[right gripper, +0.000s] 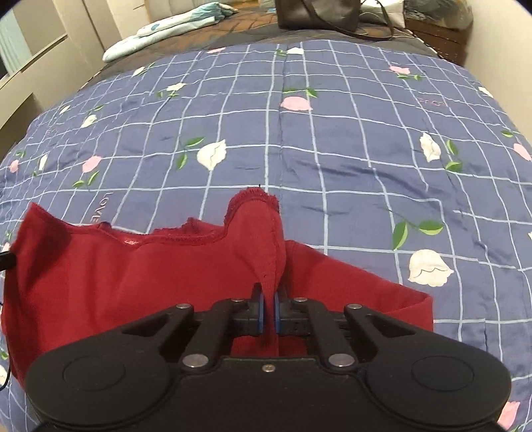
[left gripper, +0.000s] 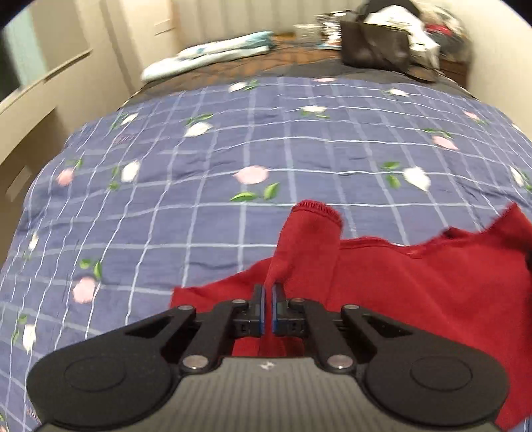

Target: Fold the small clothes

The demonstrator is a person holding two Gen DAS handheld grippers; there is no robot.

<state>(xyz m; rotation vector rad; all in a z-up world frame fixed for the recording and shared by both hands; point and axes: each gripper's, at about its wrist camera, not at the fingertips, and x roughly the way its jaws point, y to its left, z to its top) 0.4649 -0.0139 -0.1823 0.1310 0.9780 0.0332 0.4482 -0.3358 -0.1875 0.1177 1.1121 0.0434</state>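
bed (right gripper: 332, 139): biggest thing in view, covered by a blue checked quilt with flower print; everything I work on lies on it.
far end of bed: pale folded bedding (left gripper: 206, 56) on the left, dark bag (right gripper: 317, 13) at the back, clutter behind it blurred, can't identify.
red garment (right gripper: 133, 266): the task item, small red knit piece with a scalloped trim edge, lying on the near part of the quilt, spread between my two tongs, body still loose and rumpled.
garment position: mostly flat on the bed; only the two pinched corners are raised into peaks.
left tongs (left gripper: 268, 292): narrow, blue pads nearly together, clamped on a red corner that stands up in front of them; hemmed edge of that corner points away from me.
right tongs (right gripper: 268, 294): narrow too, pinching the other corner, fabric bunched between the pads and hanging down behind them.
progress: early, I judge. Both grips are secured, no clean fold visible, edges uneven, no folded pile of small clothes in view.
left to do: my guess is carry both corners over to the opposite edge, lay flat, fold again, set aside.
risk: knit is thin and could slip from a pinch if I pull the corners apart.
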